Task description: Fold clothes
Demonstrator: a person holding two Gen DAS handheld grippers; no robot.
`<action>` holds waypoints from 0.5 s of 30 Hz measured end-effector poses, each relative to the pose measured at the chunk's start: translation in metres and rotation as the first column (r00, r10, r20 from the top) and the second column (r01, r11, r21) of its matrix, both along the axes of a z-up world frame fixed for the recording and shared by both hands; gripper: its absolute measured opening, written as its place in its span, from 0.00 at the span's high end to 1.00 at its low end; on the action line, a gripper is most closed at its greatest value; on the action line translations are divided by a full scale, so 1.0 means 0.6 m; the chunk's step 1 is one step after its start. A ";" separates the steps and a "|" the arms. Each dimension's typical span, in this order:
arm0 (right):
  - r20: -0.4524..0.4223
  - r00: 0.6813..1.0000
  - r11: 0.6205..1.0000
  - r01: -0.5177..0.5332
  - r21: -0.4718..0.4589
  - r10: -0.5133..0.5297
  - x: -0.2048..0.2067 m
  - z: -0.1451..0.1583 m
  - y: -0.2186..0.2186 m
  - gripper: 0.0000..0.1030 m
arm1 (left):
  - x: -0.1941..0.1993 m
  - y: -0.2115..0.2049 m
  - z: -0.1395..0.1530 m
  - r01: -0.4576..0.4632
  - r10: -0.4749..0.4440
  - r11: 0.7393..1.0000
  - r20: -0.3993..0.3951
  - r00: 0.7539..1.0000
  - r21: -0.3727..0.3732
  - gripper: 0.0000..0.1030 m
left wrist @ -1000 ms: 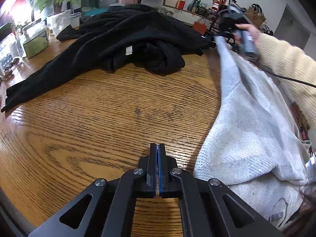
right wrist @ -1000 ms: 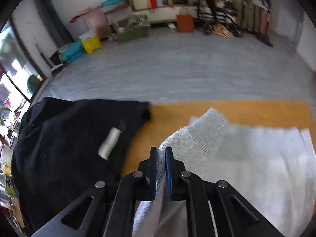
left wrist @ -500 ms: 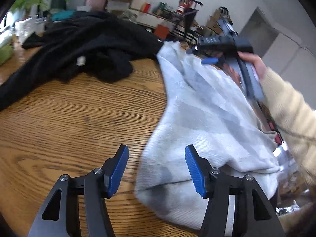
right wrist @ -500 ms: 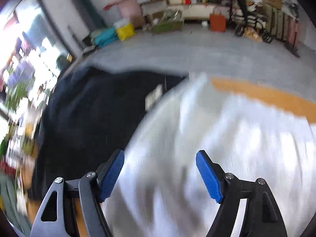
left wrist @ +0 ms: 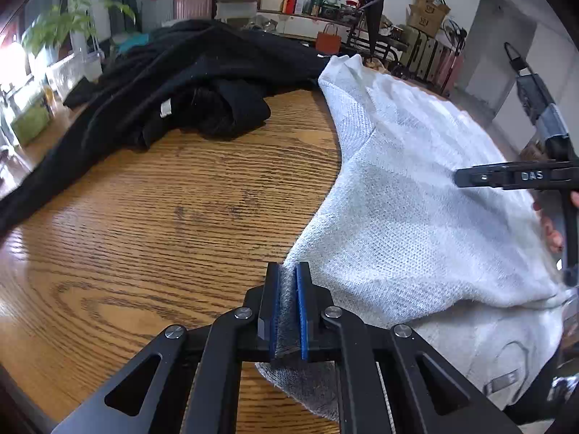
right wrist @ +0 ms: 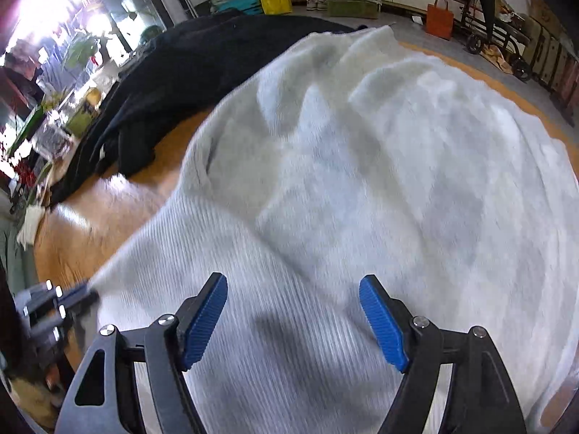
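A white knit sweater lies spread over the right side of the round wooden table. My left gripper is shut on the sweater's near edge, with grey knit pinched between the blue pads. In the right wrist view the same sweater fills most of the frame. My right gripper hovers open just above it with nothing between the fingers. The right gripper also shows at the right edge of the left wrist view, held by a hand. The left gripper appears blurred at the lower left.
A black garment lies heaped across the far left of the table, with a white tag showing. Jars and a plant stand at the table's left rim. Boxes, bags and a cart line the room's back wall.
My left gripper went from shut and empty, to open, to shut on the sweater's near edge. My right gripper let go of the sweater's far corner, opened and drew back over the cloth.
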State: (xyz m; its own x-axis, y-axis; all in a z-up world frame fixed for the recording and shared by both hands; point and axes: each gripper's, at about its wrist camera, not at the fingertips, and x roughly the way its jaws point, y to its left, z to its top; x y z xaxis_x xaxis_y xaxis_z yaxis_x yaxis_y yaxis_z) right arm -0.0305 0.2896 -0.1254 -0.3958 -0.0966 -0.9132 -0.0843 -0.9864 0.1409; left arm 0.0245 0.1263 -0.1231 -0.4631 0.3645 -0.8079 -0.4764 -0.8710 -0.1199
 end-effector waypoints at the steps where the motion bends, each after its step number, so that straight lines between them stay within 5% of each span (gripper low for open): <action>1: 0.000 1.000 1.000 0.001 0.006 -0.001 0.009 0.001 0.003 0.23 | 0.005 0.005 0.000 0.001 -0.001 1.000 -0.016 1.000 -0.023 0.91; 10: -0.016 0.997 0.991 0.079 0.107 -0.078 0.109 0.017 0.034 0.24 | 0.009 0.000 0.007 -0.060 0.057 0.991 -0.034 0.998 -0.119 0.92; 15: -0.084 0.968 0.957 0.248 0.151 -0.237 0.269 0.041 0.094 0.26 | 0.007 -0.010 0.038 -0.133 0.114 0.966 -0.098 0.989 -0.221 0.93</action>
State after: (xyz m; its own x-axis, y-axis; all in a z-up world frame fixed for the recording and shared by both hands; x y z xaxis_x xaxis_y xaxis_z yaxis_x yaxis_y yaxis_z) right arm 0.1310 0.3459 -0.1008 -0.4480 0.1537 -0.8807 -0.3194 -0.9476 -0.0029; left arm 0.0289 0.1201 -0.1001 -0.5622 0.1126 -0.8193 -0.3635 -0.9235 0.1225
